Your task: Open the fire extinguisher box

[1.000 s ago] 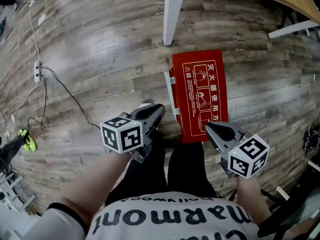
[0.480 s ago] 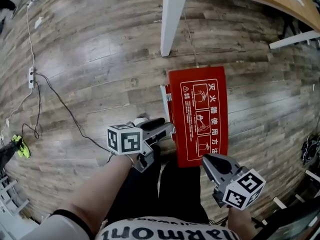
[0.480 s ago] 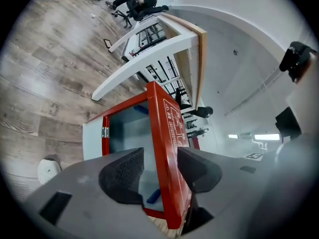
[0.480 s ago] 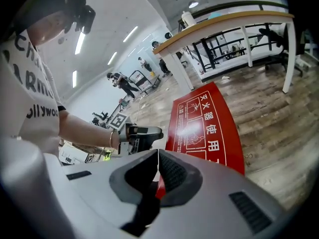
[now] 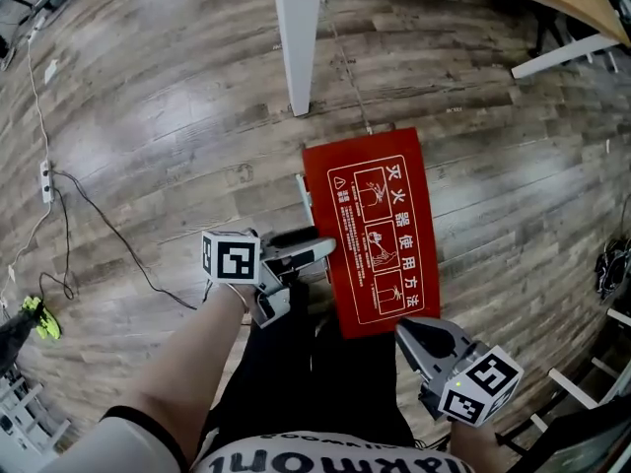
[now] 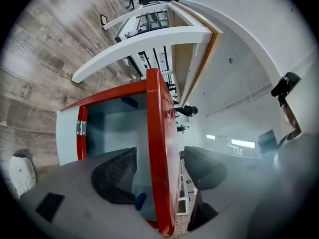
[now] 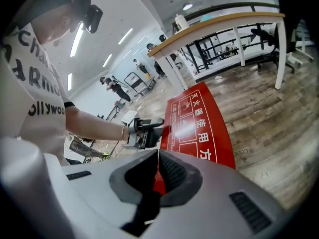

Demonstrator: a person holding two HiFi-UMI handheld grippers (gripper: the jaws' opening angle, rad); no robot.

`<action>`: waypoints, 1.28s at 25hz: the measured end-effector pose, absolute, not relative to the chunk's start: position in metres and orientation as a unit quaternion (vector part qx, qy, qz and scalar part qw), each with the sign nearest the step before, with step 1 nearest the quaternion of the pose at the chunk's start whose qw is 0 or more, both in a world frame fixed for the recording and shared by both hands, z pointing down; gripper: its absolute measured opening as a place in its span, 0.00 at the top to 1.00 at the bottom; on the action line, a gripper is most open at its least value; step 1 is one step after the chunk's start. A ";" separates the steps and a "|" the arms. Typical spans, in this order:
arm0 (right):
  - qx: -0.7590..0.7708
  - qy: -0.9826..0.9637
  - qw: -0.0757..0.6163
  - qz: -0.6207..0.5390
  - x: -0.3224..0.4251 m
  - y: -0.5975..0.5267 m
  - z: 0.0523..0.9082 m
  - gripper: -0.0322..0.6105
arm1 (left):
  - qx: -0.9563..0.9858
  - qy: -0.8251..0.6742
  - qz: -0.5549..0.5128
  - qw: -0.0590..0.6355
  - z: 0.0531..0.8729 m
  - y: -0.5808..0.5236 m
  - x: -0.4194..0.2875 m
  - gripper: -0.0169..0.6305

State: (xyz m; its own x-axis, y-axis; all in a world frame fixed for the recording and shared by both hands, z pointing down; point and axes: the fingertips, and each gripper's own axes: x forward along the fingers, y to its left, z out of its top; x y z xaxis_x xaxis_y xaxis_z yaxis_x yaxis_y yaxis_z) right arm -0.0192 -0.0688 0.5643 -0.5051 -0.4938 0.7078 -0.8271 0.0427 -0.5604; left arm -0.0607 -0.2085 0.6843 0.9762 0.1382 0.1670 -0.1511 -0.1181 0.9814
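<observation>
The red fire extinguisher box (image 5: 370, 239) lies flat on the wood floor, its lid printed in white. My left gripper (image 5: 314, 252) is at the box's left side. Its jaws are opening, and the lid's red edge (image 6: 155, 148) runs between the pads with a gap on each side. Left of that edge is a pale surface framed in red with a metal hinge (image 6: 79, 128). I cannot tell whether the lid is lifted. My right gripper (image 5: 419, 335) hovers at the box's near end, shut and empty. Past its tips (image 7: 157, 171) lie the lid (image 7: 199, 126) and the left gripper (image 7: 147, 131).
A white table leg (image 5: 294, 37) stands just beyond the box, and another white leg (image 5: 562, 57) lies to the right. A power strip (image 5: 44, 180) and a black cable (image 5: 108, 235) run along the floor at the left. The person's dark trousers (image 5: 296, 363) are below the box.
The left gripper has moved right from beside the box onto its left edge, and its jaws have spread apart. The right gripper has drawn back toward the body.
</observation>
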 end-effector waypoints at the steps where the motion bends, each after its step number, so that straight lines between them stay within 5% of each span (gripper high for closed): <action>1: 0.473 -0.701 0.163 0.508 -0.018 -0.067 0.565 0.93 | 0.731 -0.001 0.099 0.675 0.683 -0.209 -0.057 0.55; 6: 0.481 -0.702 0.157 0.501 -0.024 -0.068 0.564 0.93 | 0.678 0.047 0.078 0.729 0.671 -0.202 -0.034 0.55; 22: 0.512 -0.714 0.124 0.462 -0.017 -0.067 0.516 0.93 | 0.724 0.150 0.038 0.672 0.584 -0.200 -0.041 0.56; 27: 0.533 -0.711 0.117 0.444 -0.009 -0.065 0.498 0.93 | 0.748 0.159 0.047 0.643 0.563 -0.197 -0.028 0.82; 32: 0.567 -0.701 0.110 0.418 -0.006 -0.065 0.475 0.93 | 0.722 0.172 0.023 0.670 0.534 -0.193 -0.014 0.83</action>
